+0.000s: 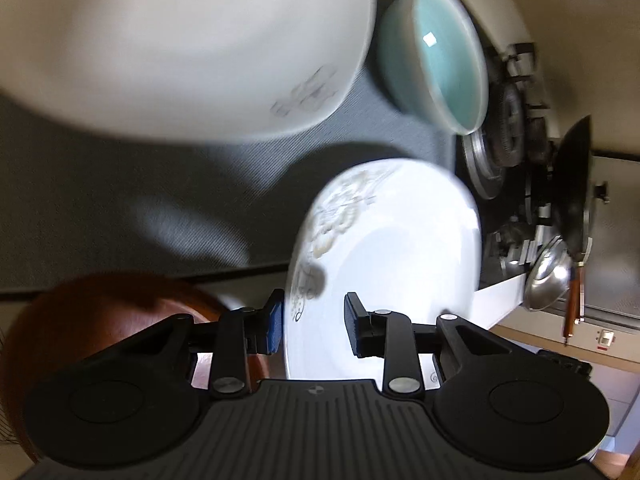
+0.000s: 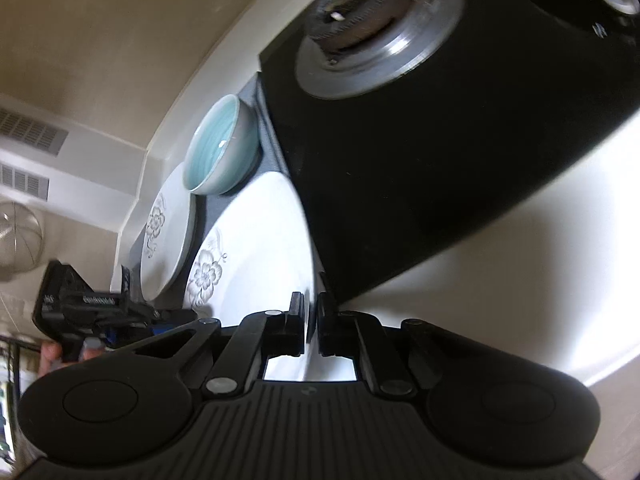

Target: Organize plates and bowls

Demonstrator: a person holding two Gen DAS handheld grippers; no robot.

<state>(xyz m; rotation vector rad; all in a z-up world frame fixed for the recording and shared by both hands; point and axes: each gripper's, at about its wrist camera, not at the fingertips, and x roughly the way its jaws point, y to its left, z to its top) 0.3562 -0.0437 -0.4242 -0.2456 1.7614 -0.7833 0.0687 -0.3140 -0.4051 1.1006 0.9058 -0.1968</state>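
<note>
1. My right gripper [image 2: 310, 320] is clamped on the rim of the white round flower-print plate [image 2: 256, 256], jaws nearly together w/ the plate edge between them
2. My left gripper [image 1: 314, 322] is spread wide, its blue-padded fingers [image 1: 274, 328] straddling that plate's [image 1: 384, 264] rim, not pinching
3. Second white floral plate [image 2: 168, 240] lies just beside it on the grey mat [image 1: 140, 184]
4. Pale teal ceramic bowl [image 1: 440, 56] sits near the black gas stove [image 2: 400, 160], next to both plates
</note>
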